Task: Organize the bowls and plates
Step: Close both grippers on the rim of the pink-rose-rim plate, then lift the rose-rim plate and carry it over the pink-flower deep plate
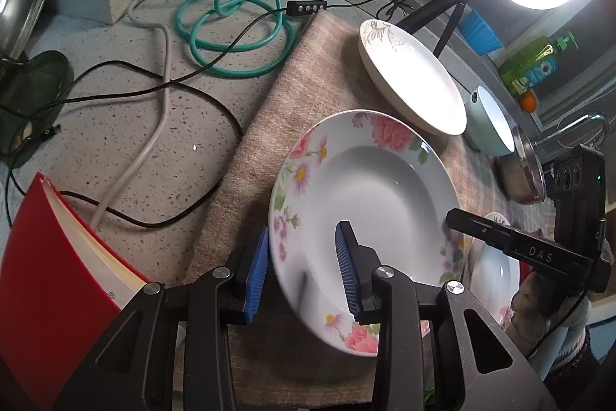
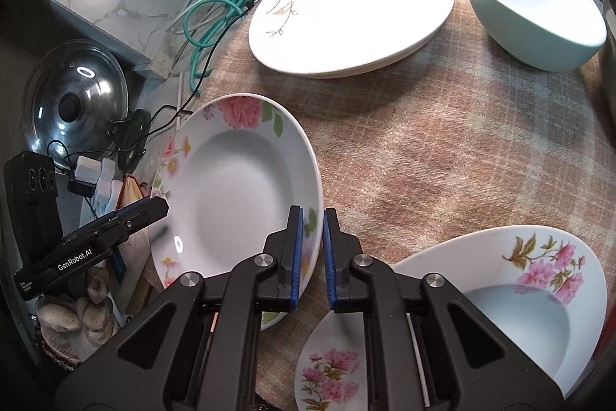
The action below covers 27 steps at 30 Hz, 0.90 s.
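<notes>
In the left wrist view, the left hand-held gripper [image 1: 302, 270] has its blue pads on either side of the rim of a rose-patterned deep plate [image 1: 365, 195], one pad outside the rim and the other inside the bowl of the plate; the gap between the pads is wide, and whether they actually pinch the rim cannot be told. The plate is tilted, its near edge raised over a pinkish plaid cloth [image 1: 265, 126] spread on the speckled worktop [image 1: 115, 126]. Beyond it on the cloth lies a white oval plate [image 1: 414, 79] with a grey leaf print, and just beside that a pale blue bowl [image 1: 491, 126]. The right hand-held gripper [image 1: 516, 243] reaches in from the right at the plate's far rim. A red folder [image 1: 50, 257] and loose cables [image 1: 154, 79] lie to the left. In the right wrist view, the right hand-held gripper [image 2: 312, 249] is nearly closed, its pads clamped on the right rim of the same rose plate [image 2: 231, 195]. The left hand-held gripper [image 2: 131, 218] meets the plate's opposite rim. Near the bottom right sit a pink-flowered deep plate [image 2: 519, 291] and a smaller flowered dish [image 2: 331, 368], partly hidden by the gripper. The oval plate [image 2: 354, 14] and blue bowl [image 2: 531, 10] lie farther back on the cloth [image 2: 442, 149], and a glass pot lid [image 2: 73, 106] leans at the left.
</notes>
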### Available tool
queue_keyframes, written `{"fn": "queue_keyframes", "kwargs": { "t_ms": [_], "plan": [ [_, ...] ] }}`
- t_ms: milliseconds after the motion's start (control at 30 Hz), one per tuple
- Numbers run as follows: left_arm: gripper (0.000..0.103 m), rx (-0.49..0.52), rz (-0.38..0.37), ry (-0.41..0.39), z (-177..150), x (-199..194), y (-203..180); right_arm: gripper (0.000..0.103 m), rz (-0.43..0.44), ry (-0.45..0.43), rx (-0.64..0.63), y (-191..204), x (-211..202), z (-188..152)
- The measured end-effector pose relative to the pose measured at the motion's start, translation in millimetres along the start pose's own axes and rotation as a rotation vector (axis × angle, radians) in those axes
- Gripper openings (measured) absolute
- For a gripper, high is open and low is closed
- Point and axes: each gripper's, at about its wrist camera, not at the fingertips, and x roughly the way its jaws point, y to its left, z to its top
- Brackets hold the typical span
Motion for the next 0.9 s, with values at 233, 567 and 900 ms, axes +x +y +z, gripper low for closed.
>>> {"fn": "queue_keyframes", "kwargs": {
  "t_ms": [233, 567, 900],
  "plan": [
    [0.033, 0.0, 0.004, -0.001, 0.1, -0.8, -1.0, 0.01, -0.01, -0.003, 0.0, 0.3, -3.0, -2.1],
    [0.033, 0.023, 0.002, -0.028, 2.9, -11.9, -11.6, 0.01, -0.001, -0.038, 0.031, -3.1, -19.8, -6.0],
    [0.033, 0.081, -0.04, -0.056, 3.7, -26.4, -40.4, 0.01, 0.001, -0.097, 0.072, -19.1, -58.1, -16.1]
  ]
}}
